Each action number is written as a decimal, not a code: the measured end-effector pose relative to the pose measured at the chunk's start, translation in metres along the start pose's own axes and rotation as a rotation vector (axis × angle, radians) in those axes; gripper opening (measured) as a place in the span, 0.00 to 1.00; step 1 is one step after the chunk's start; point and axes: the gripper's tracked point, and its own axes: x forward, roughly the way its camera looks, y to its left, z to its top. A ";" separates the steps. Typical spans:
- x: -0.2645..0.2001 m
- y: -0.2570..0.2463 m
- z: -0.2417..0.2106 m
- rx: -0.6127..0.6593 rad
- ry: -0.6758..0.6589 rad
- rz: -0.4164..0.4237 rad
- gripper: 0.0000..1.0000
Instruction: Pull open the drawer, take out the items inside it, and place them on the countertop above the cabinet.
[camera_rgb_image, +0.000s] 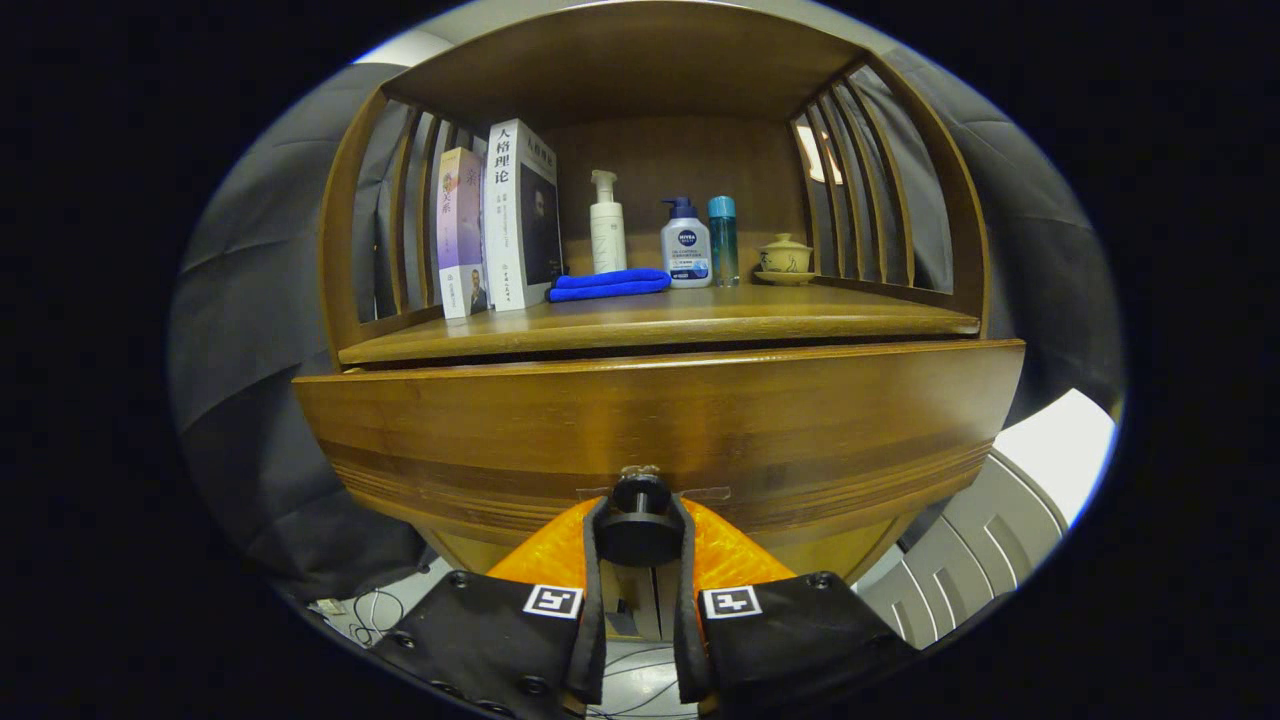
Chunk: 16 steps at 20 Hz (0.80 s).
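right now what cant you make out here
- Inside of the drawer: hidden behind its own front panel in the gripper view, so its items cannot be told.
- Knob: the gripper fingers flank it, its stem is covered.
- Cabinet base: cut off below the drawer front.

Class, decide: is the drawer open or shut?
Slightly open: the drawer front stands out from the cabinet, a dark gap under the countertop. The gripper clamps its knob.

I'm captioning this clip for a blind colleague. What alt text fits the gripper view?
The gripper is closed on the black drawer knob of a wooden cabinet, whose drawer front stands slightly out. On the countertop above stand two books, a folded blue cloth, three bottles and a lidded teacup.
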 end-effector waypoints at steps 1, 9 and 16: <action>-0.004 0.000 -0.002 0.000 0.000 0.002 0.30; -0.038 0.001 -0.014 -0.012 0.003 0.024 0.30; -0.069 0.003 -0.029 -0.003 0.016 0.041 0.30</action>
